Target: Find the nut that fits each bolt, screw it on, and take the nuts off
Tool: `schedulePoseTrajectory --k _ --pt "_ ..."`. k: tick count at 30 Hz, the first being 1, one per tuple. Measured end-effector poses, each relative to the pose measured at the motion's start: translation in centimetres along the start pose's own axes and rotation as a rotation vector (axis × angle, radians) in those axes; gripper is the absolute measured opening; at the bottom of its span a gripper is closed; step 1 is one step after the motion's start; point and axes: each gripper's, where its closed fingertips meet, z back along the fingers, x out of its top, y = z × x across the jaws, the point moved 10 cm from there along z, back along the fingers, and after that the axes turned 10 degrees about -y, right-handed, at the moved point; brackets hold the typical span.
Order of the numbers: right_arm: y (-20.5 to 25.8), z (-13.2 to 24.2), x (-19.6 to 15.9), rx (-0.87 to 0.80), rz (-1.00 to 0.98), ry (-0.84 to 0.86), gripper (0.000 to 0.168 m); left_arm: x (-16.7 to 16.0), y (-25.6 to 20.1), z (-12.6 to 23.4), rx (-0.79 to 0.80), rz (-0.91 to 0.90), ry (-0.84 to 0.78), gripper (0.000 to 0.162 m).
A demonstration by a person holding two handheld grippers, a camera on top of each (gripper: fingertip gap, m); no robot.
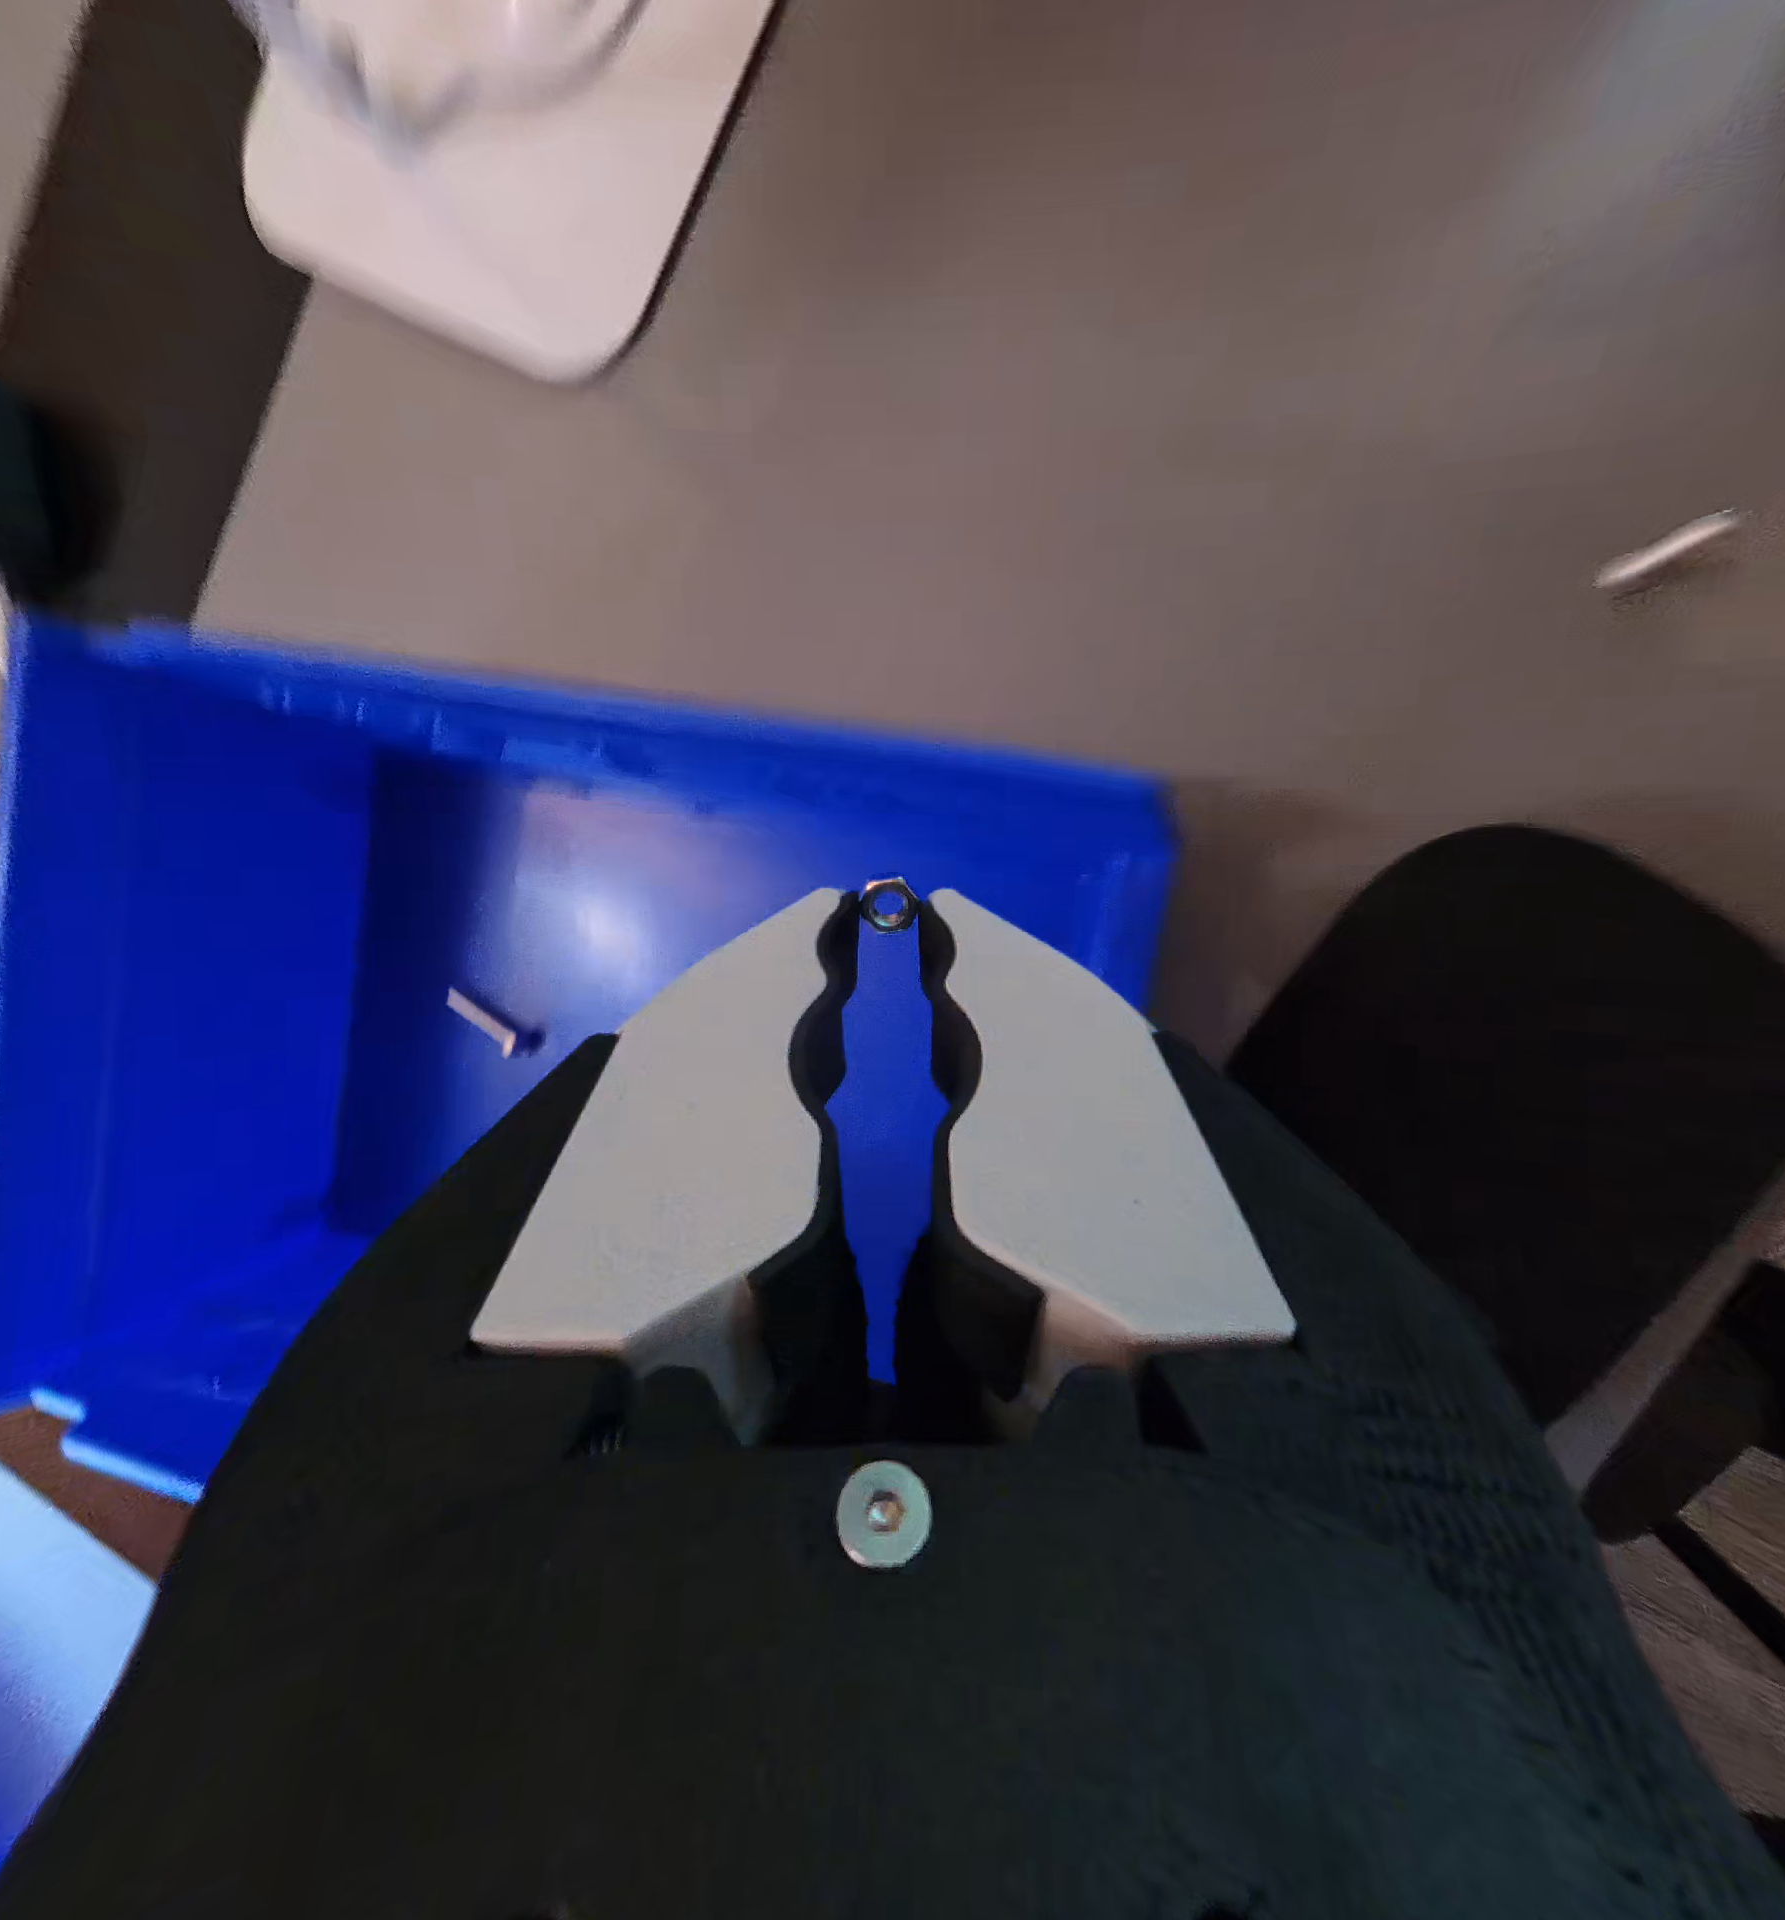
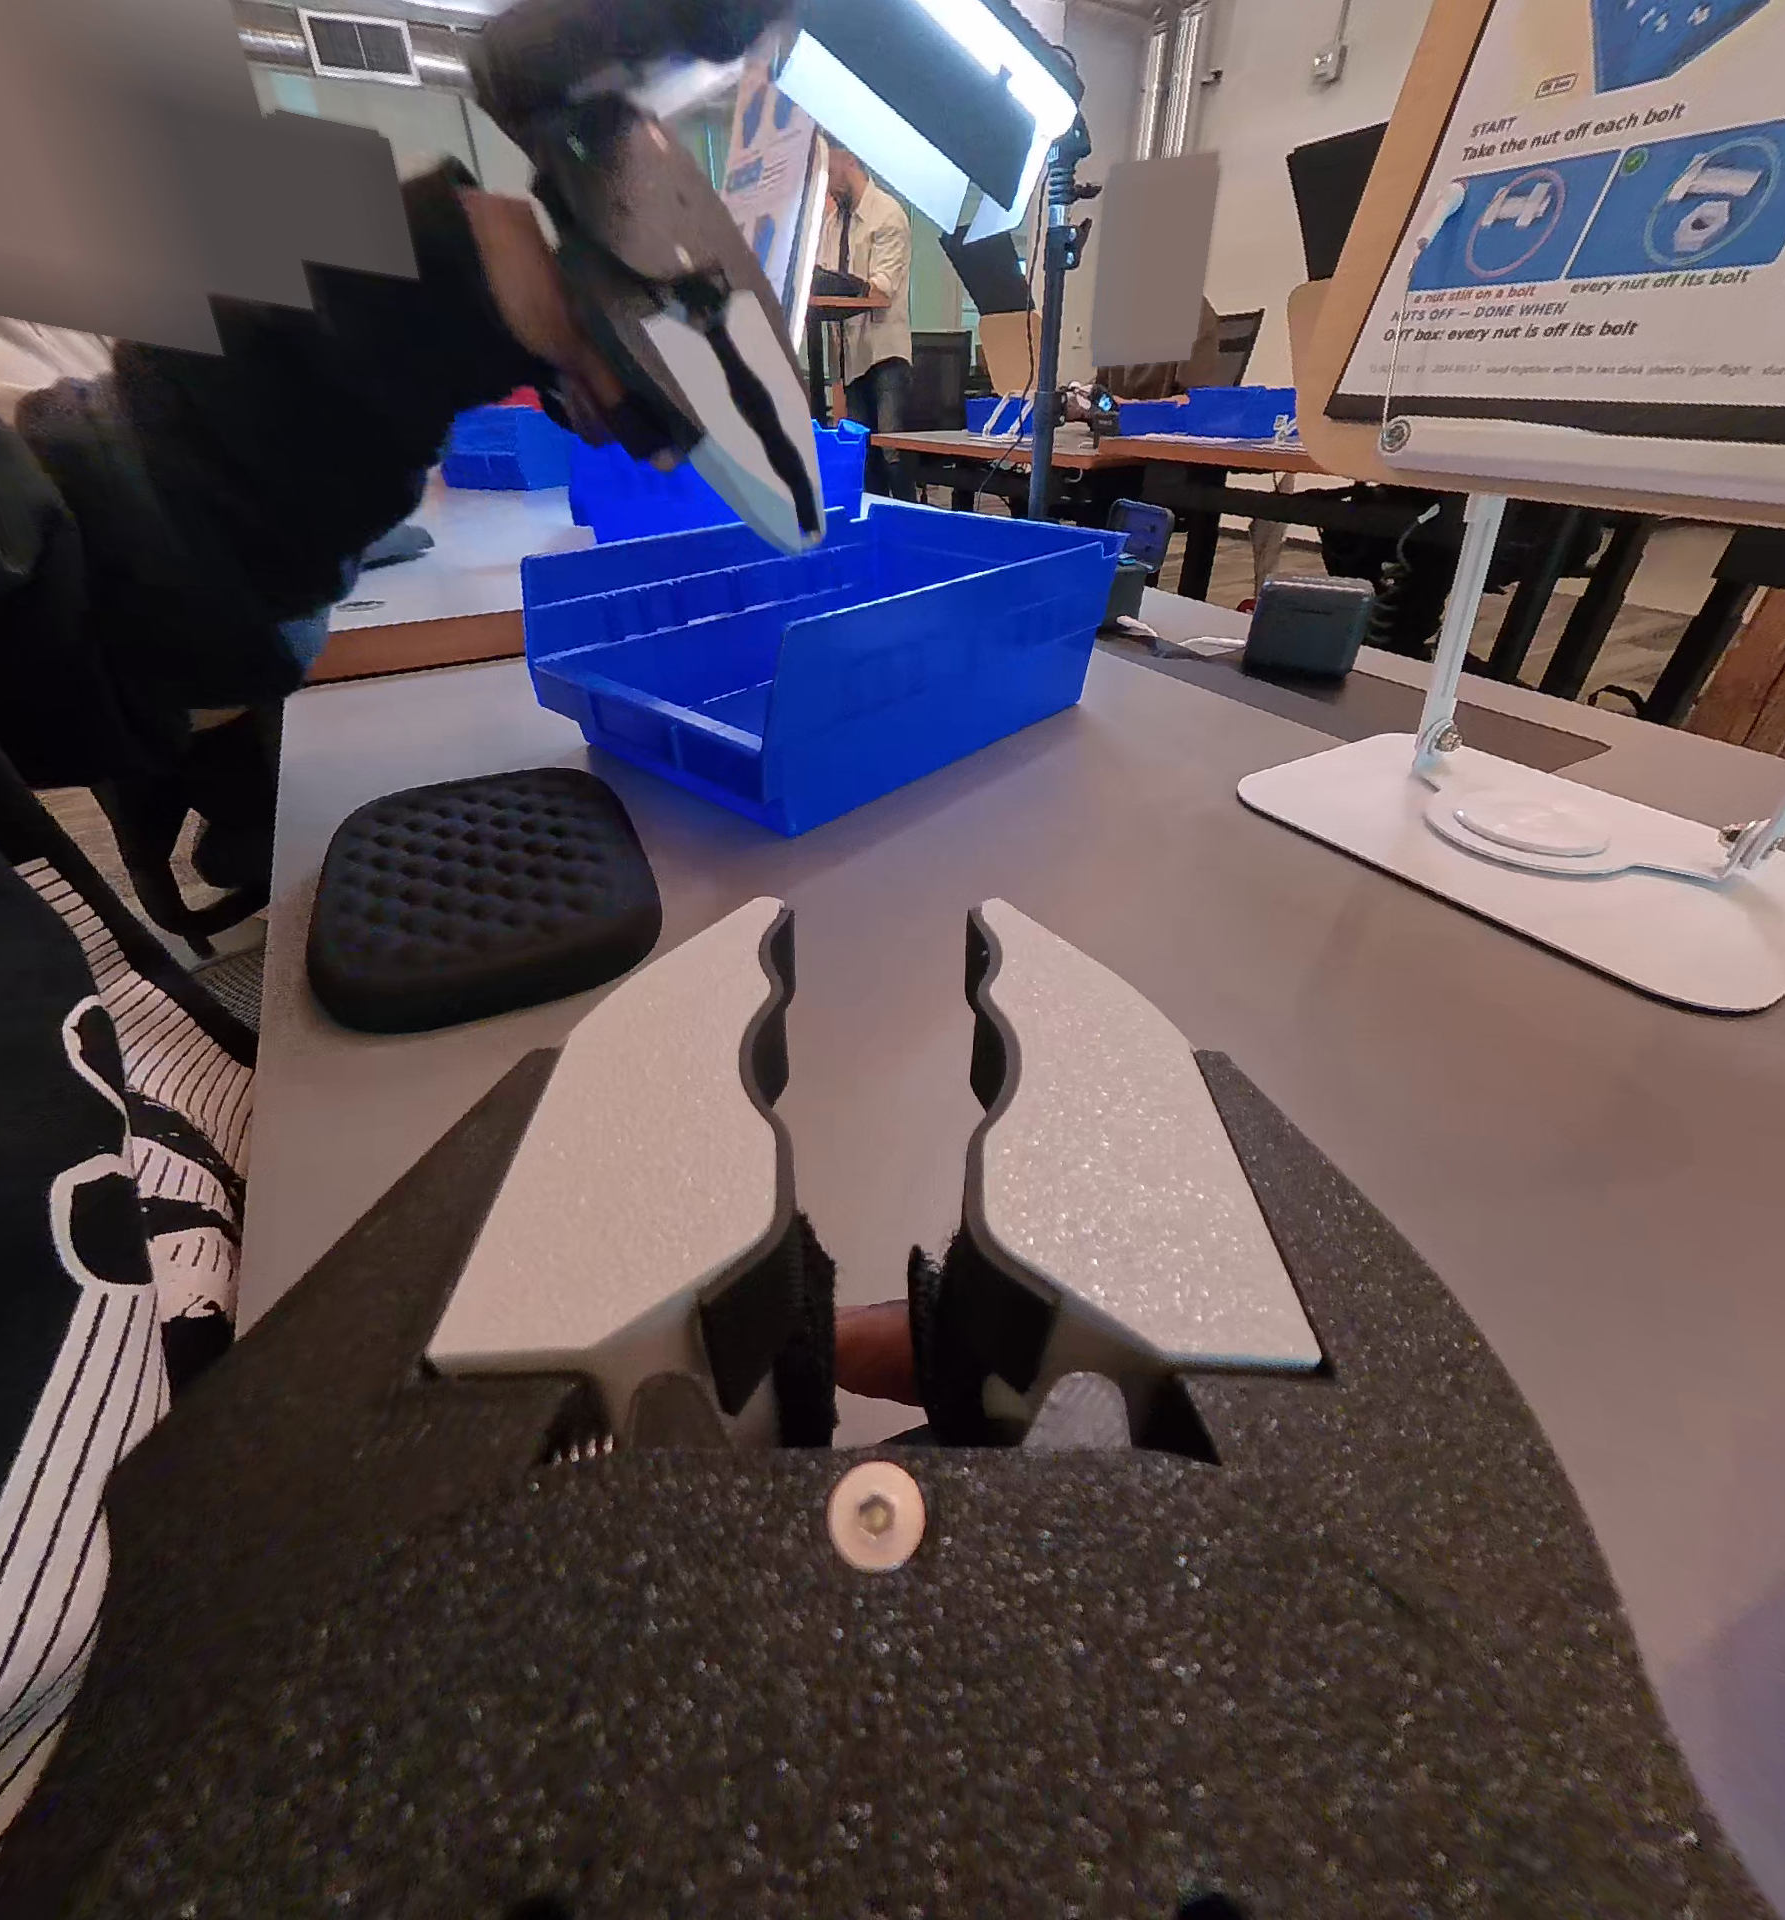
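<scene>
Left wrist view looks steeply down into the blue bin [image 1: 192,987]; right wrist view faces it low across the table [image 2: 1179,1039].

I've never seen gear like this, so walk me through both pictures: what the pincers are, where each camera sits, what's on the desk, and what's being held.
A person holds two hand-held pincer tools, each with a camera looking along its fingers.

The left wrist view looks down past the left gripper, which pinches a small nut at its tips above a blue bin. One bolt lies inside the bin; another bolt lies on the grey table.

The right wrist view looks across the table. The right gripper is open and empty. It also shows the left gripper above the bin, a black pad and a white stand carrying an instruction sheet.
</scene>
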Motion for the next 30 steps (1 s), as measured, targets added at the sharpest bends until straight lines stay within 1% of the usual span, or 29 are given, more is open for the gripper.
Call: schedulePoseTrajectory --k 2,5,8,11,15,17,21,24,30 --pt "0.0 0.0 0.0 0.0 -0.002 -0.004 0.031 2.2 -3.3 0.6 -0.05 -0.09 -0.075 0.011" --pt "-0.1 0.3 0.1 -0.004 -0.008 -0.028 0.031 4.5 -8.4 0.1 -0.14 -0.225 -0.14 0.011" --pt "-0.1 0.6 0.3 -0.007 -0.008 -0.058 0.031 5.8 -12.7 -2.4 -0.262 -0.307 -0.151 0.011" --pt "-0.1 0.7 0.3 -0.011 -0.002 -0.074 0.03 6.4 -15.6 -5.4 -0.36 -0.346 -0.125 0.011" --pt "-0.1 0.9 0.4 -0.009 -0.01 -0.096 0.03 6.9 -17.4 -8.7 -0.408 -0.372 -0.075 0.012" --pt "-0.4 1.2 0.5 -0.014 -0.03 -0.123 0.03 7.0 -17.9 -10.4 -0.436 -0.352 -0.049 0.012" --pt "-0.6 1.6 0.6 -0.022 -0.047 -0.159 0.029 6.5 -18.7 -12.8 -0.458 -0.367 0.021 0.012" --pt "-0.5 1.5 0.5 -0.018 -0.042 -0.148 0.029 6.2 -19.1 -13.7 -0.458 -0.376 0.055 0.012" --pt "-0.5 1.5 0.5 -0.018 -0.041 -0.15 0.029 5.9 -19.3 -14.4 -0.46 -0.388 0.089 0.012"
